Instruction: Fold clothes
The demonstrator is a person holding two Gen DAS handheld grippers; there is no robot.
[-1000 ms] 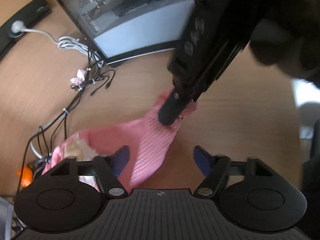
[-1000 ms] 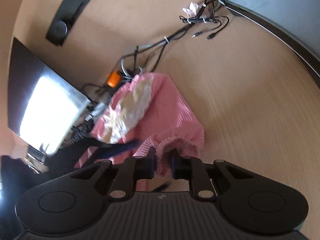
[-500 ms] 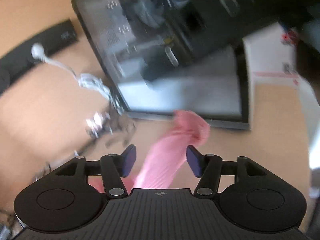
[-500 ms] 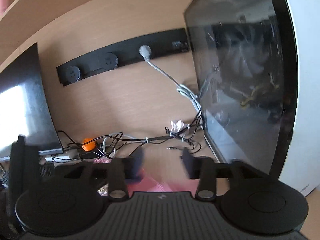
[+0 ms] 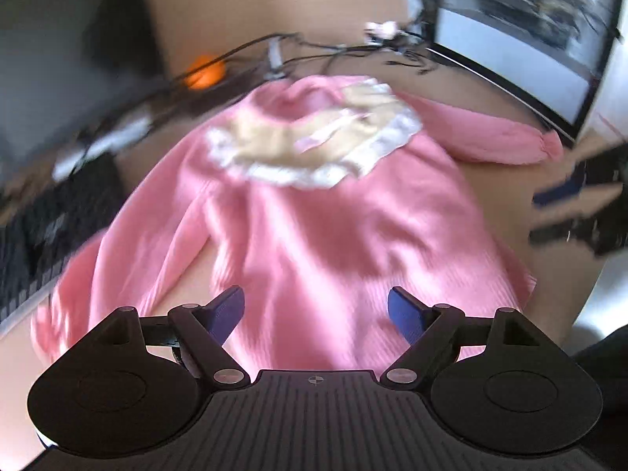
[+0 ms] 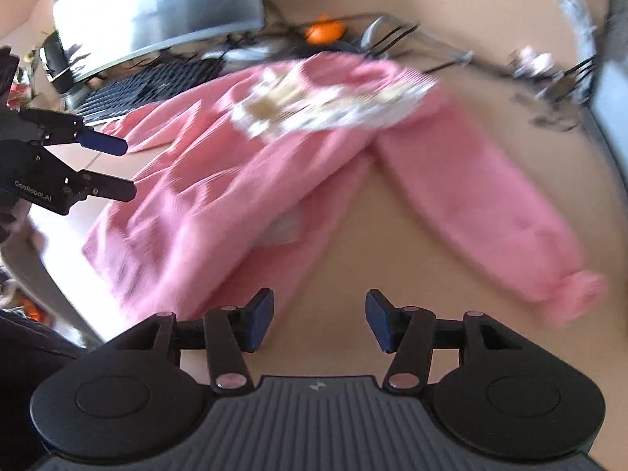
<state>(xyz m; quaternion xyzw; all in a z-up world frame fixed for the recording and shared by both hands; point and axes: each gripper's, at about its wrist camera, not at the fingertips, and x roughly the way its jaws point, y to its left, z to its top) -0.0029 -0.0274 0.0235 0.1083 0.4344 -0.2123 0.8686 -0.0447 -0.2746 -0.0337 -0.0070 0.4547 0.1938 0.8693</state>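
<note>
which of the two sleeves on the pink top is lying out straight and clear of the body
The sleeve on the side toward the computer case: it stretches out alone across the bare desk to its ruffled cuff. The other sleeve lies bunched alongside the pink top.

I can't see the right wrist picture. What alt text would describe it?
A pink sweater with a cream, lace-edged collar lies spread on a wooden desk, one sleeve stretched out to the right. The right gripper is open above the bare desk, and the left gripper, also open, shows at the left edge. The picture is motion-blurred.
</note>
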